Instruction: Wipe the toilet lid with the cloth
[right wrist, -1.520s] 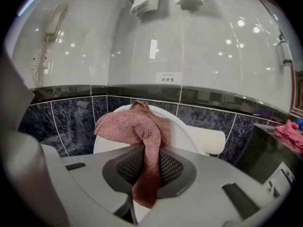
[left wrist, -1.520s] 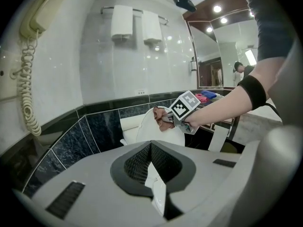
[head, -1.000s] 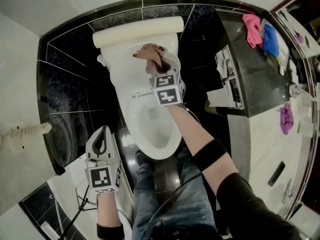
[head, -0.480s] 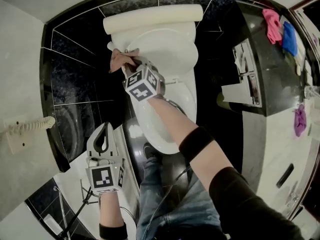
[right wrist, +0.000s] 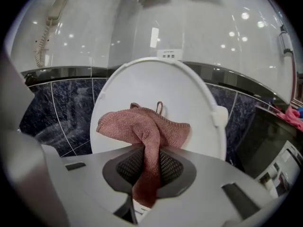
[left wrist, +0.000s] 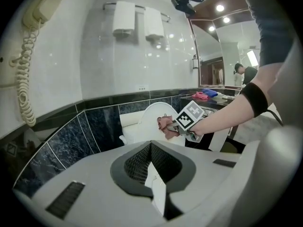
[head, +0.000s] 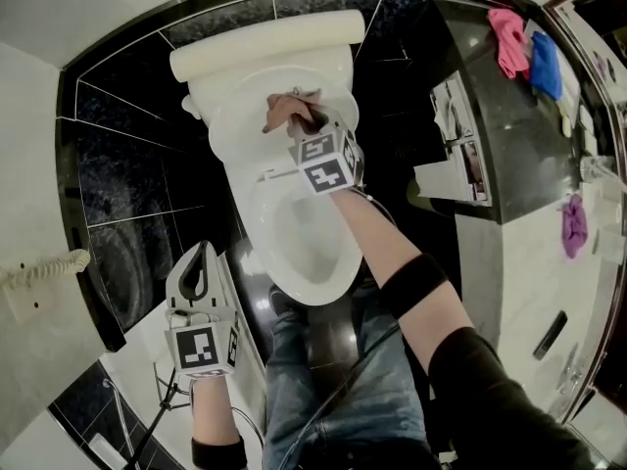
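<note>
Finding 1, right tool (right wrist: 147, 173): jaws part closed and clamped on the cloth (right wrist: 150, 126). A twisted strip of the cloth runs back between the pads. The rest fans out past the tips to either side, with a small hang loop at its top edge.

Finding 2, the cloth: the fanned part lies against the lid (right wrist: 156, 82), directly ahead of the right tool's tips. The head view shows it near the middle of the lid's face, and it appears to touch that face. The lid stands raised, leaning back on the cistern (head: 263, 42) beyond the tool.

Finding 3, bowl (head: 302, 248): open, below and behind the right tool, under my forearm.

Finding 4, left tool (left wrist: 151, 167): jaws fully closed, with nothing gripped. I hold it low and well apart from the toilet. Seen from this tool, the lid, the cloth and the right tool are ahead and somewhat to the right.

Finding 5, surroundings: a wall handset (left wrist: 45, 4) with a coiled cord hangs up and to the left of the left tool. A dark table (head: 500, 125) stands well off to the right of the right tool. At its far end are a pink rag (head: 509, 39) and a blue rag (head: 546, 67), just beside each other
</note>
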`<state>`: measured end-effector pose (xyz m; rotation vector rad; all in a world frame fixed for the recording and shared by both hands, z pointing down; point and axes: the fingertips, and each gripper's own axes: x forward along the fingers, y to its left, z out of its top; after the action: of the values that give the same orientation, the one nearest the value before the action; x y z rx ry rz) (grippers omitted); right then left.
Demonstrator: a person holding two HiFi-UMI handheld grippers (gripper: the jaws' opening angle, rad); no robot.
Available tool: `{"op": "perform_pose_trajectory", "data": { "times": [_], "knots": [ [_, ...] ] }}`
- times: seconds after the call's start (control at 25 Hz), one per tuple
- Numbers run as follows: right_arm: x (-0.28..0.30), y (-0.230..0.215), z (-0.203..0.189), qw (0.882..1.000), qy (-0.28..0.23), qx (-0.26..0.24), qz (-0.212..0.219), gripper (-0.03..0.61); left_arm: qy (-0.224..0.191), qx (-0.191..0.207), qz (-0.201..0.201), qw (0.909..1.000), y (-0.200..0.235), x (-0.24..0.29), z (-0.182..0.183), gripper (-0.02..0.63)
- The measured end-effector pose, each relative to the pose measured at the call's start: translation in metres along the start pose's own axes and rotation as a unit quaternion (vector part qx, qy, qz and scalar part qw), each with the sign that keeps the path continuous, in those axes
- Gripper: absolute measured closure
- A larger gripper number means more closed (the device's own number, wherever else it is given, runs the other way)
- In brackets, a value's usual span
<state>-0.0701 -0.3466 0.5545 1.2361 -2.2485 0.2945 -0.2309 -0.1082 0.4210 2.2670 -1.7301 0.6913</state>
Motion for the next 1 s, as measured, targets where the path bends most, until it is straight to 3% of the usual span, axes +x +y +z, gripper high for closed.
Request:
{"op": "perform_pose_trajectory", "data": {
  "times": [0.24,0.44,0.56,0.8,1.0],
  "knots": [
    [-0.023,-0.067,-0.030,0.997,0.019,0.044,-0.061,0.499,-0.002,0.000,-0.006,1.0000,-0.011,0.004,0.007,0.614],
    [-0.032,-0.074,-0.039,0.994,0.026,0.070,-0.085,0.500,-0.004,0.000,-0.004,1.0000,-0.012,0.002,0.005,0.614],
    [-0.032,-0.032,-0.029,0.997,0.010,0.063,-0.037,0.499,-0.005,-0.001,0.000,1.0000,-0.008,-0.001,0.002,0.614],
    [-0.001,0.118,-0.020,0.995,0.001,-0.021,0.098,0.497,-0.004,-0.002,0.011,0.9999,0.006,-0.007,-0.008,0.614],
    [0.056,0.188,-0.029,0.989,0.019,-0.056,0.138,0.497,-0.003,-0.003,0.022,0.9997,0.022,-0.011,-0.021,0.614]
  ]
}}
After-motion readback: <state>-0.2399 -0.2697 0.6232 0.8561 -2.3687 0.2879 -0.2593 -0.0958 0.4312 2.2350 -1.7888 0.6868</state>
